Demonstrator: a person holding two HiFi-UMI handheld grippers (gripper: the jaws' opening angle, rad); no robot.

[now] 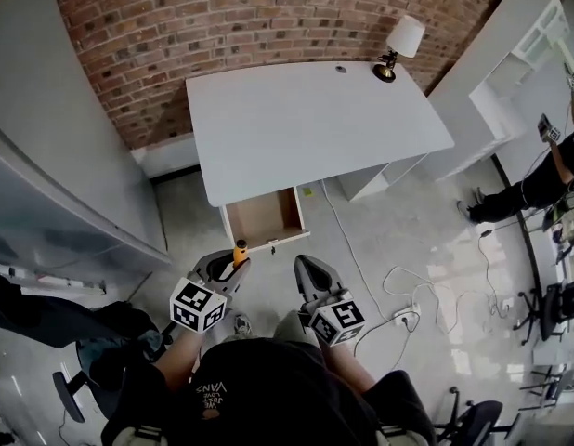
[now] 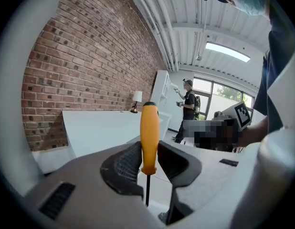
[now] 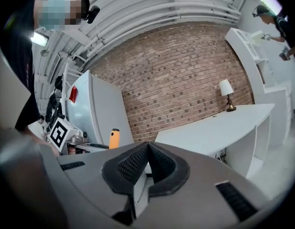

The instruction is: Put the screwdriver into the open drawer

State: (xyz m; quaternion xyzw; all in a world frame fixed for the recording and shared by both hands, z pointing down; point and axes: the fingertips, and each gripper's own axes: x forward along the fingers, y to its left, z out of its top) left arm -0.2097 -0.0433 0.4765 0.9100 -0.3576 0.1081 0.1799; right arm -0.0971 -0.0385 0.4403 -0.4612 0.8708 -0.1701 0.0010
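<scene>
A screwdriver [image 2: 150, 137] with an orange handle and thin dark shaft stands upright between the jaws of my left gripper [image 2: 150, 163], which is shut on it. In the head view the orange handle [image 1: 239, 252] pokes up from the left gripper [image 1: 224, 269], just in front of the open drawer [image 1: 264, 218] under the white desk [image 1: 306, 124]. The drawer shows a bare wooden bottom. My right gripper [image 1: 310, 275] hangs beside the left one, its jaws shut with nothing between them [image 3: 147, 165]. The screwdriver handle [image 3: 113, 139] also shows at the left of the right gripper view.
A table lamp [image 1: 398, 46] stands at the desk's far right corner against the brick wall. White shelving [image 1: 524, 54] rises at the right, with a person [image 1: 542, 179] beside it. Cables [image 1: 412, 291] trail over the floor. A grey partition [image 1: 55, 156] lines the left.
</scene>
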